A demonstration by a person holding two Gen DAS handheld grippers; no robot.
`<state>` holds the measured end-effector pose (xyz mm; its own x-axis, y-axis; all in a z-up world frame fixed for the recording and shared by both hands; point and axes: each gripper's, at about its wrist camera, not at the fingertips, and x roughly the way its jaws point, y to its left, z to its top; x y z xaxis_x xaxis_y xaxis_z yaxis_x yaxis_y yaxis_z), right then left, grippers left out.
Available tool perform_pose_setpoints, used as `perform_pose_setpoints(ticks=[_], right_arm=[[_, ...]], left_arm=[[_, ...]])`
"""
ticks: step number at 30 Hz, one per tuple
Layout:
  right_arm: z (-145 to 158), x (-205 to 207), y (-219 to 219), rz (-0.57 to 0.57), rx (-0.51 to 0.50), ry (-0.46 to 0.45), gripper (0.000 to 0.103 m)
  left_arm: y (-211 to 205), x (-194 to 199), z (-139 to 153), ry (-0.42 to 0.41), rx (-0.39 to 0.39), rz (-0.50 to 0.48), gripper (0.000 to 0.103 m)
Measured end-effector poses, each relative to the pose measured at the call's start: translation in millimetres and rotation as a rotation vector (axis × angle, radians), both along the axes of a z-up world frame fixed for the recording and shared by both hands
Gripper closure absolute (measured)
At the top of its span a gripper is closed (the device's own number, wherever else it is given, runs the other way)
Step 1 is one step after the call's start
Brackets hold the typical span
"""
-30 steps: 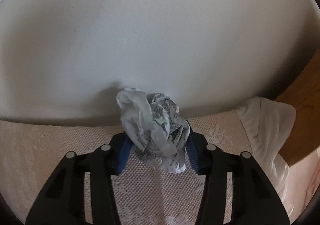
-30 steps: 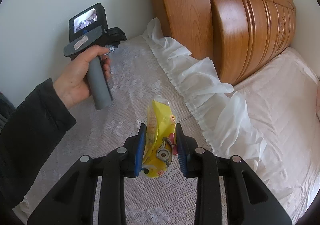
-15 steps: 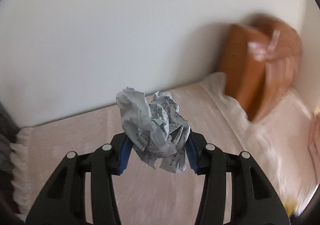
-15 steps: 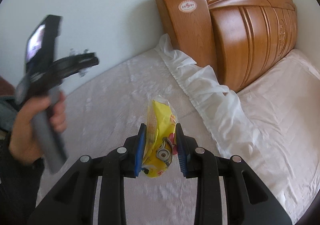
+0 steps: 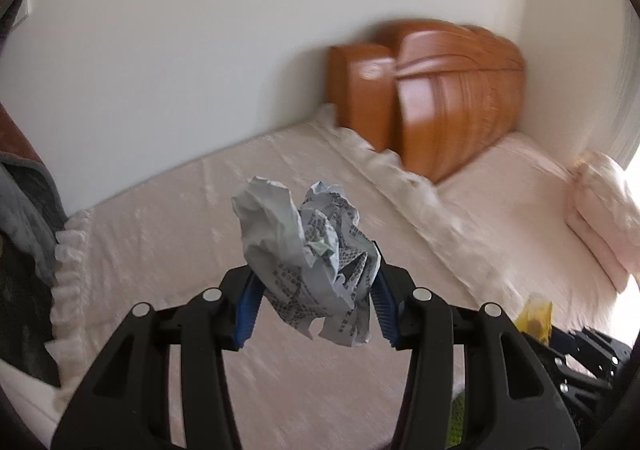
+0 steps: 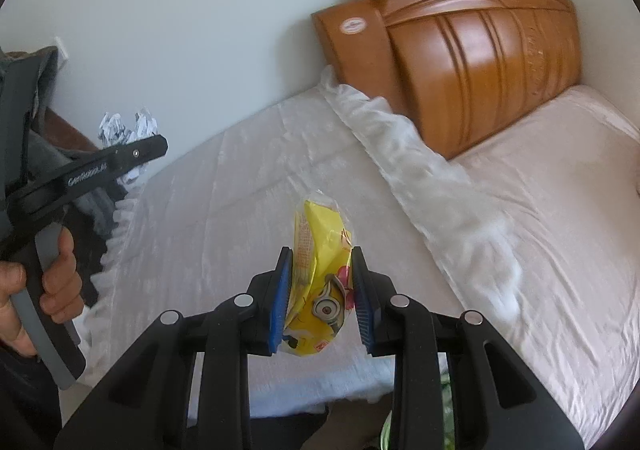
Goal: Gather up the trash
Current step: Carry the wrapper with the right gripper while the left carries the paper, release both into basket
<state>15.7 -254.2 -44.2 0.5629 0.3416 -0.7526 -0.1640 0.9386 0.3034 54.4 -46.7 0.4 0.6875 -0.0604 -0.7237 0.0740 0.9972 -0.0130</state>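
Note:
My left gripper (image 5: 314, 298) is shut on a crumpled ball of printed paper (image 5: 308, 258), held in the air above the lace-covered bedside surface. In the right wrist view the same left gripper (image 6: 132, 147) shows at the far left in a person's hand (image 6: 52, 286), the paper ball (image 6: 128, 125) sticking up from its tips. My right gripper (image 6: 320, 298) is shut on a yellow cartoon snack wrapper (image 6: 320, 270), lifted over the white lace cover. The wrapper (image 5: 534, 318) and the right gripper's black body peek in at the lower right of the left wrist view.
A carved wooden headboard (image 6: 472, 49) stands against the pale wall, with a pink-sheeted bed (image 6: 560, 209) and pillow (image 5: 604, 205) to its right. The frilled lace cover (image 6: 240, 189) spreads below. Grey clothing (image 5: 28, 209) hangs over something brown at the left edge.
Both grippers have pulled back and risen from the lace cover, so more of the room shows. The left one has swung away from the wall and rolled. Both still hold their trash.

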Motion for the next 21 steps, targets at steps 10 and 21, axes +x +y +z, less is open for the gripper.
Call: perform_pose_setpoints(ticks=[10,21], right_arm=[[-7,-79,-69,-0.053,-0.04,0.019,0.073],[-52,-132,-114,-0.117,-0.113,0.086,0.073]], left_arm=[[-86,-89,-19,0.046,-0.018,-0.181,0.056],[-149,-123,-42,0.102,0.011,-0.324,0.056]])
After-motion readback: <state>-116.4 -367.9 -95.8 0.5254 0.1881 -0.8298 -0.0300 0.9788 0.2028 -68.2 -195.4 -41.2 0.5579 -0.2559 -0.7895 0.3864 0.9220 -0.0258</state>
